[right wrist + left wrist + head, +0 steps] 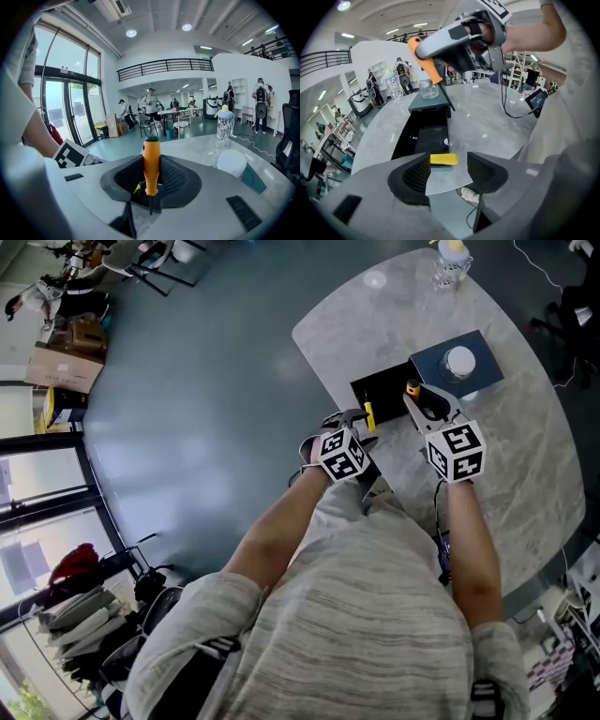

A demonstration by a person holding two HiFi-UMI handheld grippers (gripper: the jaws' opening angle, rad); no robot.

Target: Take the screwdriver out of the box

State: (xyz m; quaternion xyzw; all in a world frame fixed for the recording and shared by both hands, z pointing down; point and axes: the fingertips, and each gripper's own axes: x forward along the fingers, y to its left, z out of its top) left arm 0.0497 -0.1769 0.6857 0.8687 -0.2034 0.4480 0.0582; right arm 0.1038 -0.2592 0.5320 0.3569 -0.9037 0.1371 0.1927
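My right gripper is shut on an orange-handled screwdriver, which stands upright between the jaws with its black shaft pointing down. In the head view the screwdriver is over the near right corner of the open black box. My left gripper hangs low over the table's near edge, open with nothing gripped. A yellow-handled tool lies on the table just past its fingertips, at the box's near end. In the head view the left gripper sits beside that yellow tool.
The box's dark blue lid lies right of the box with a white round object on it. A bottle stands at the table's far end. A black cable crosses the marble table. People stand in the hall behind.
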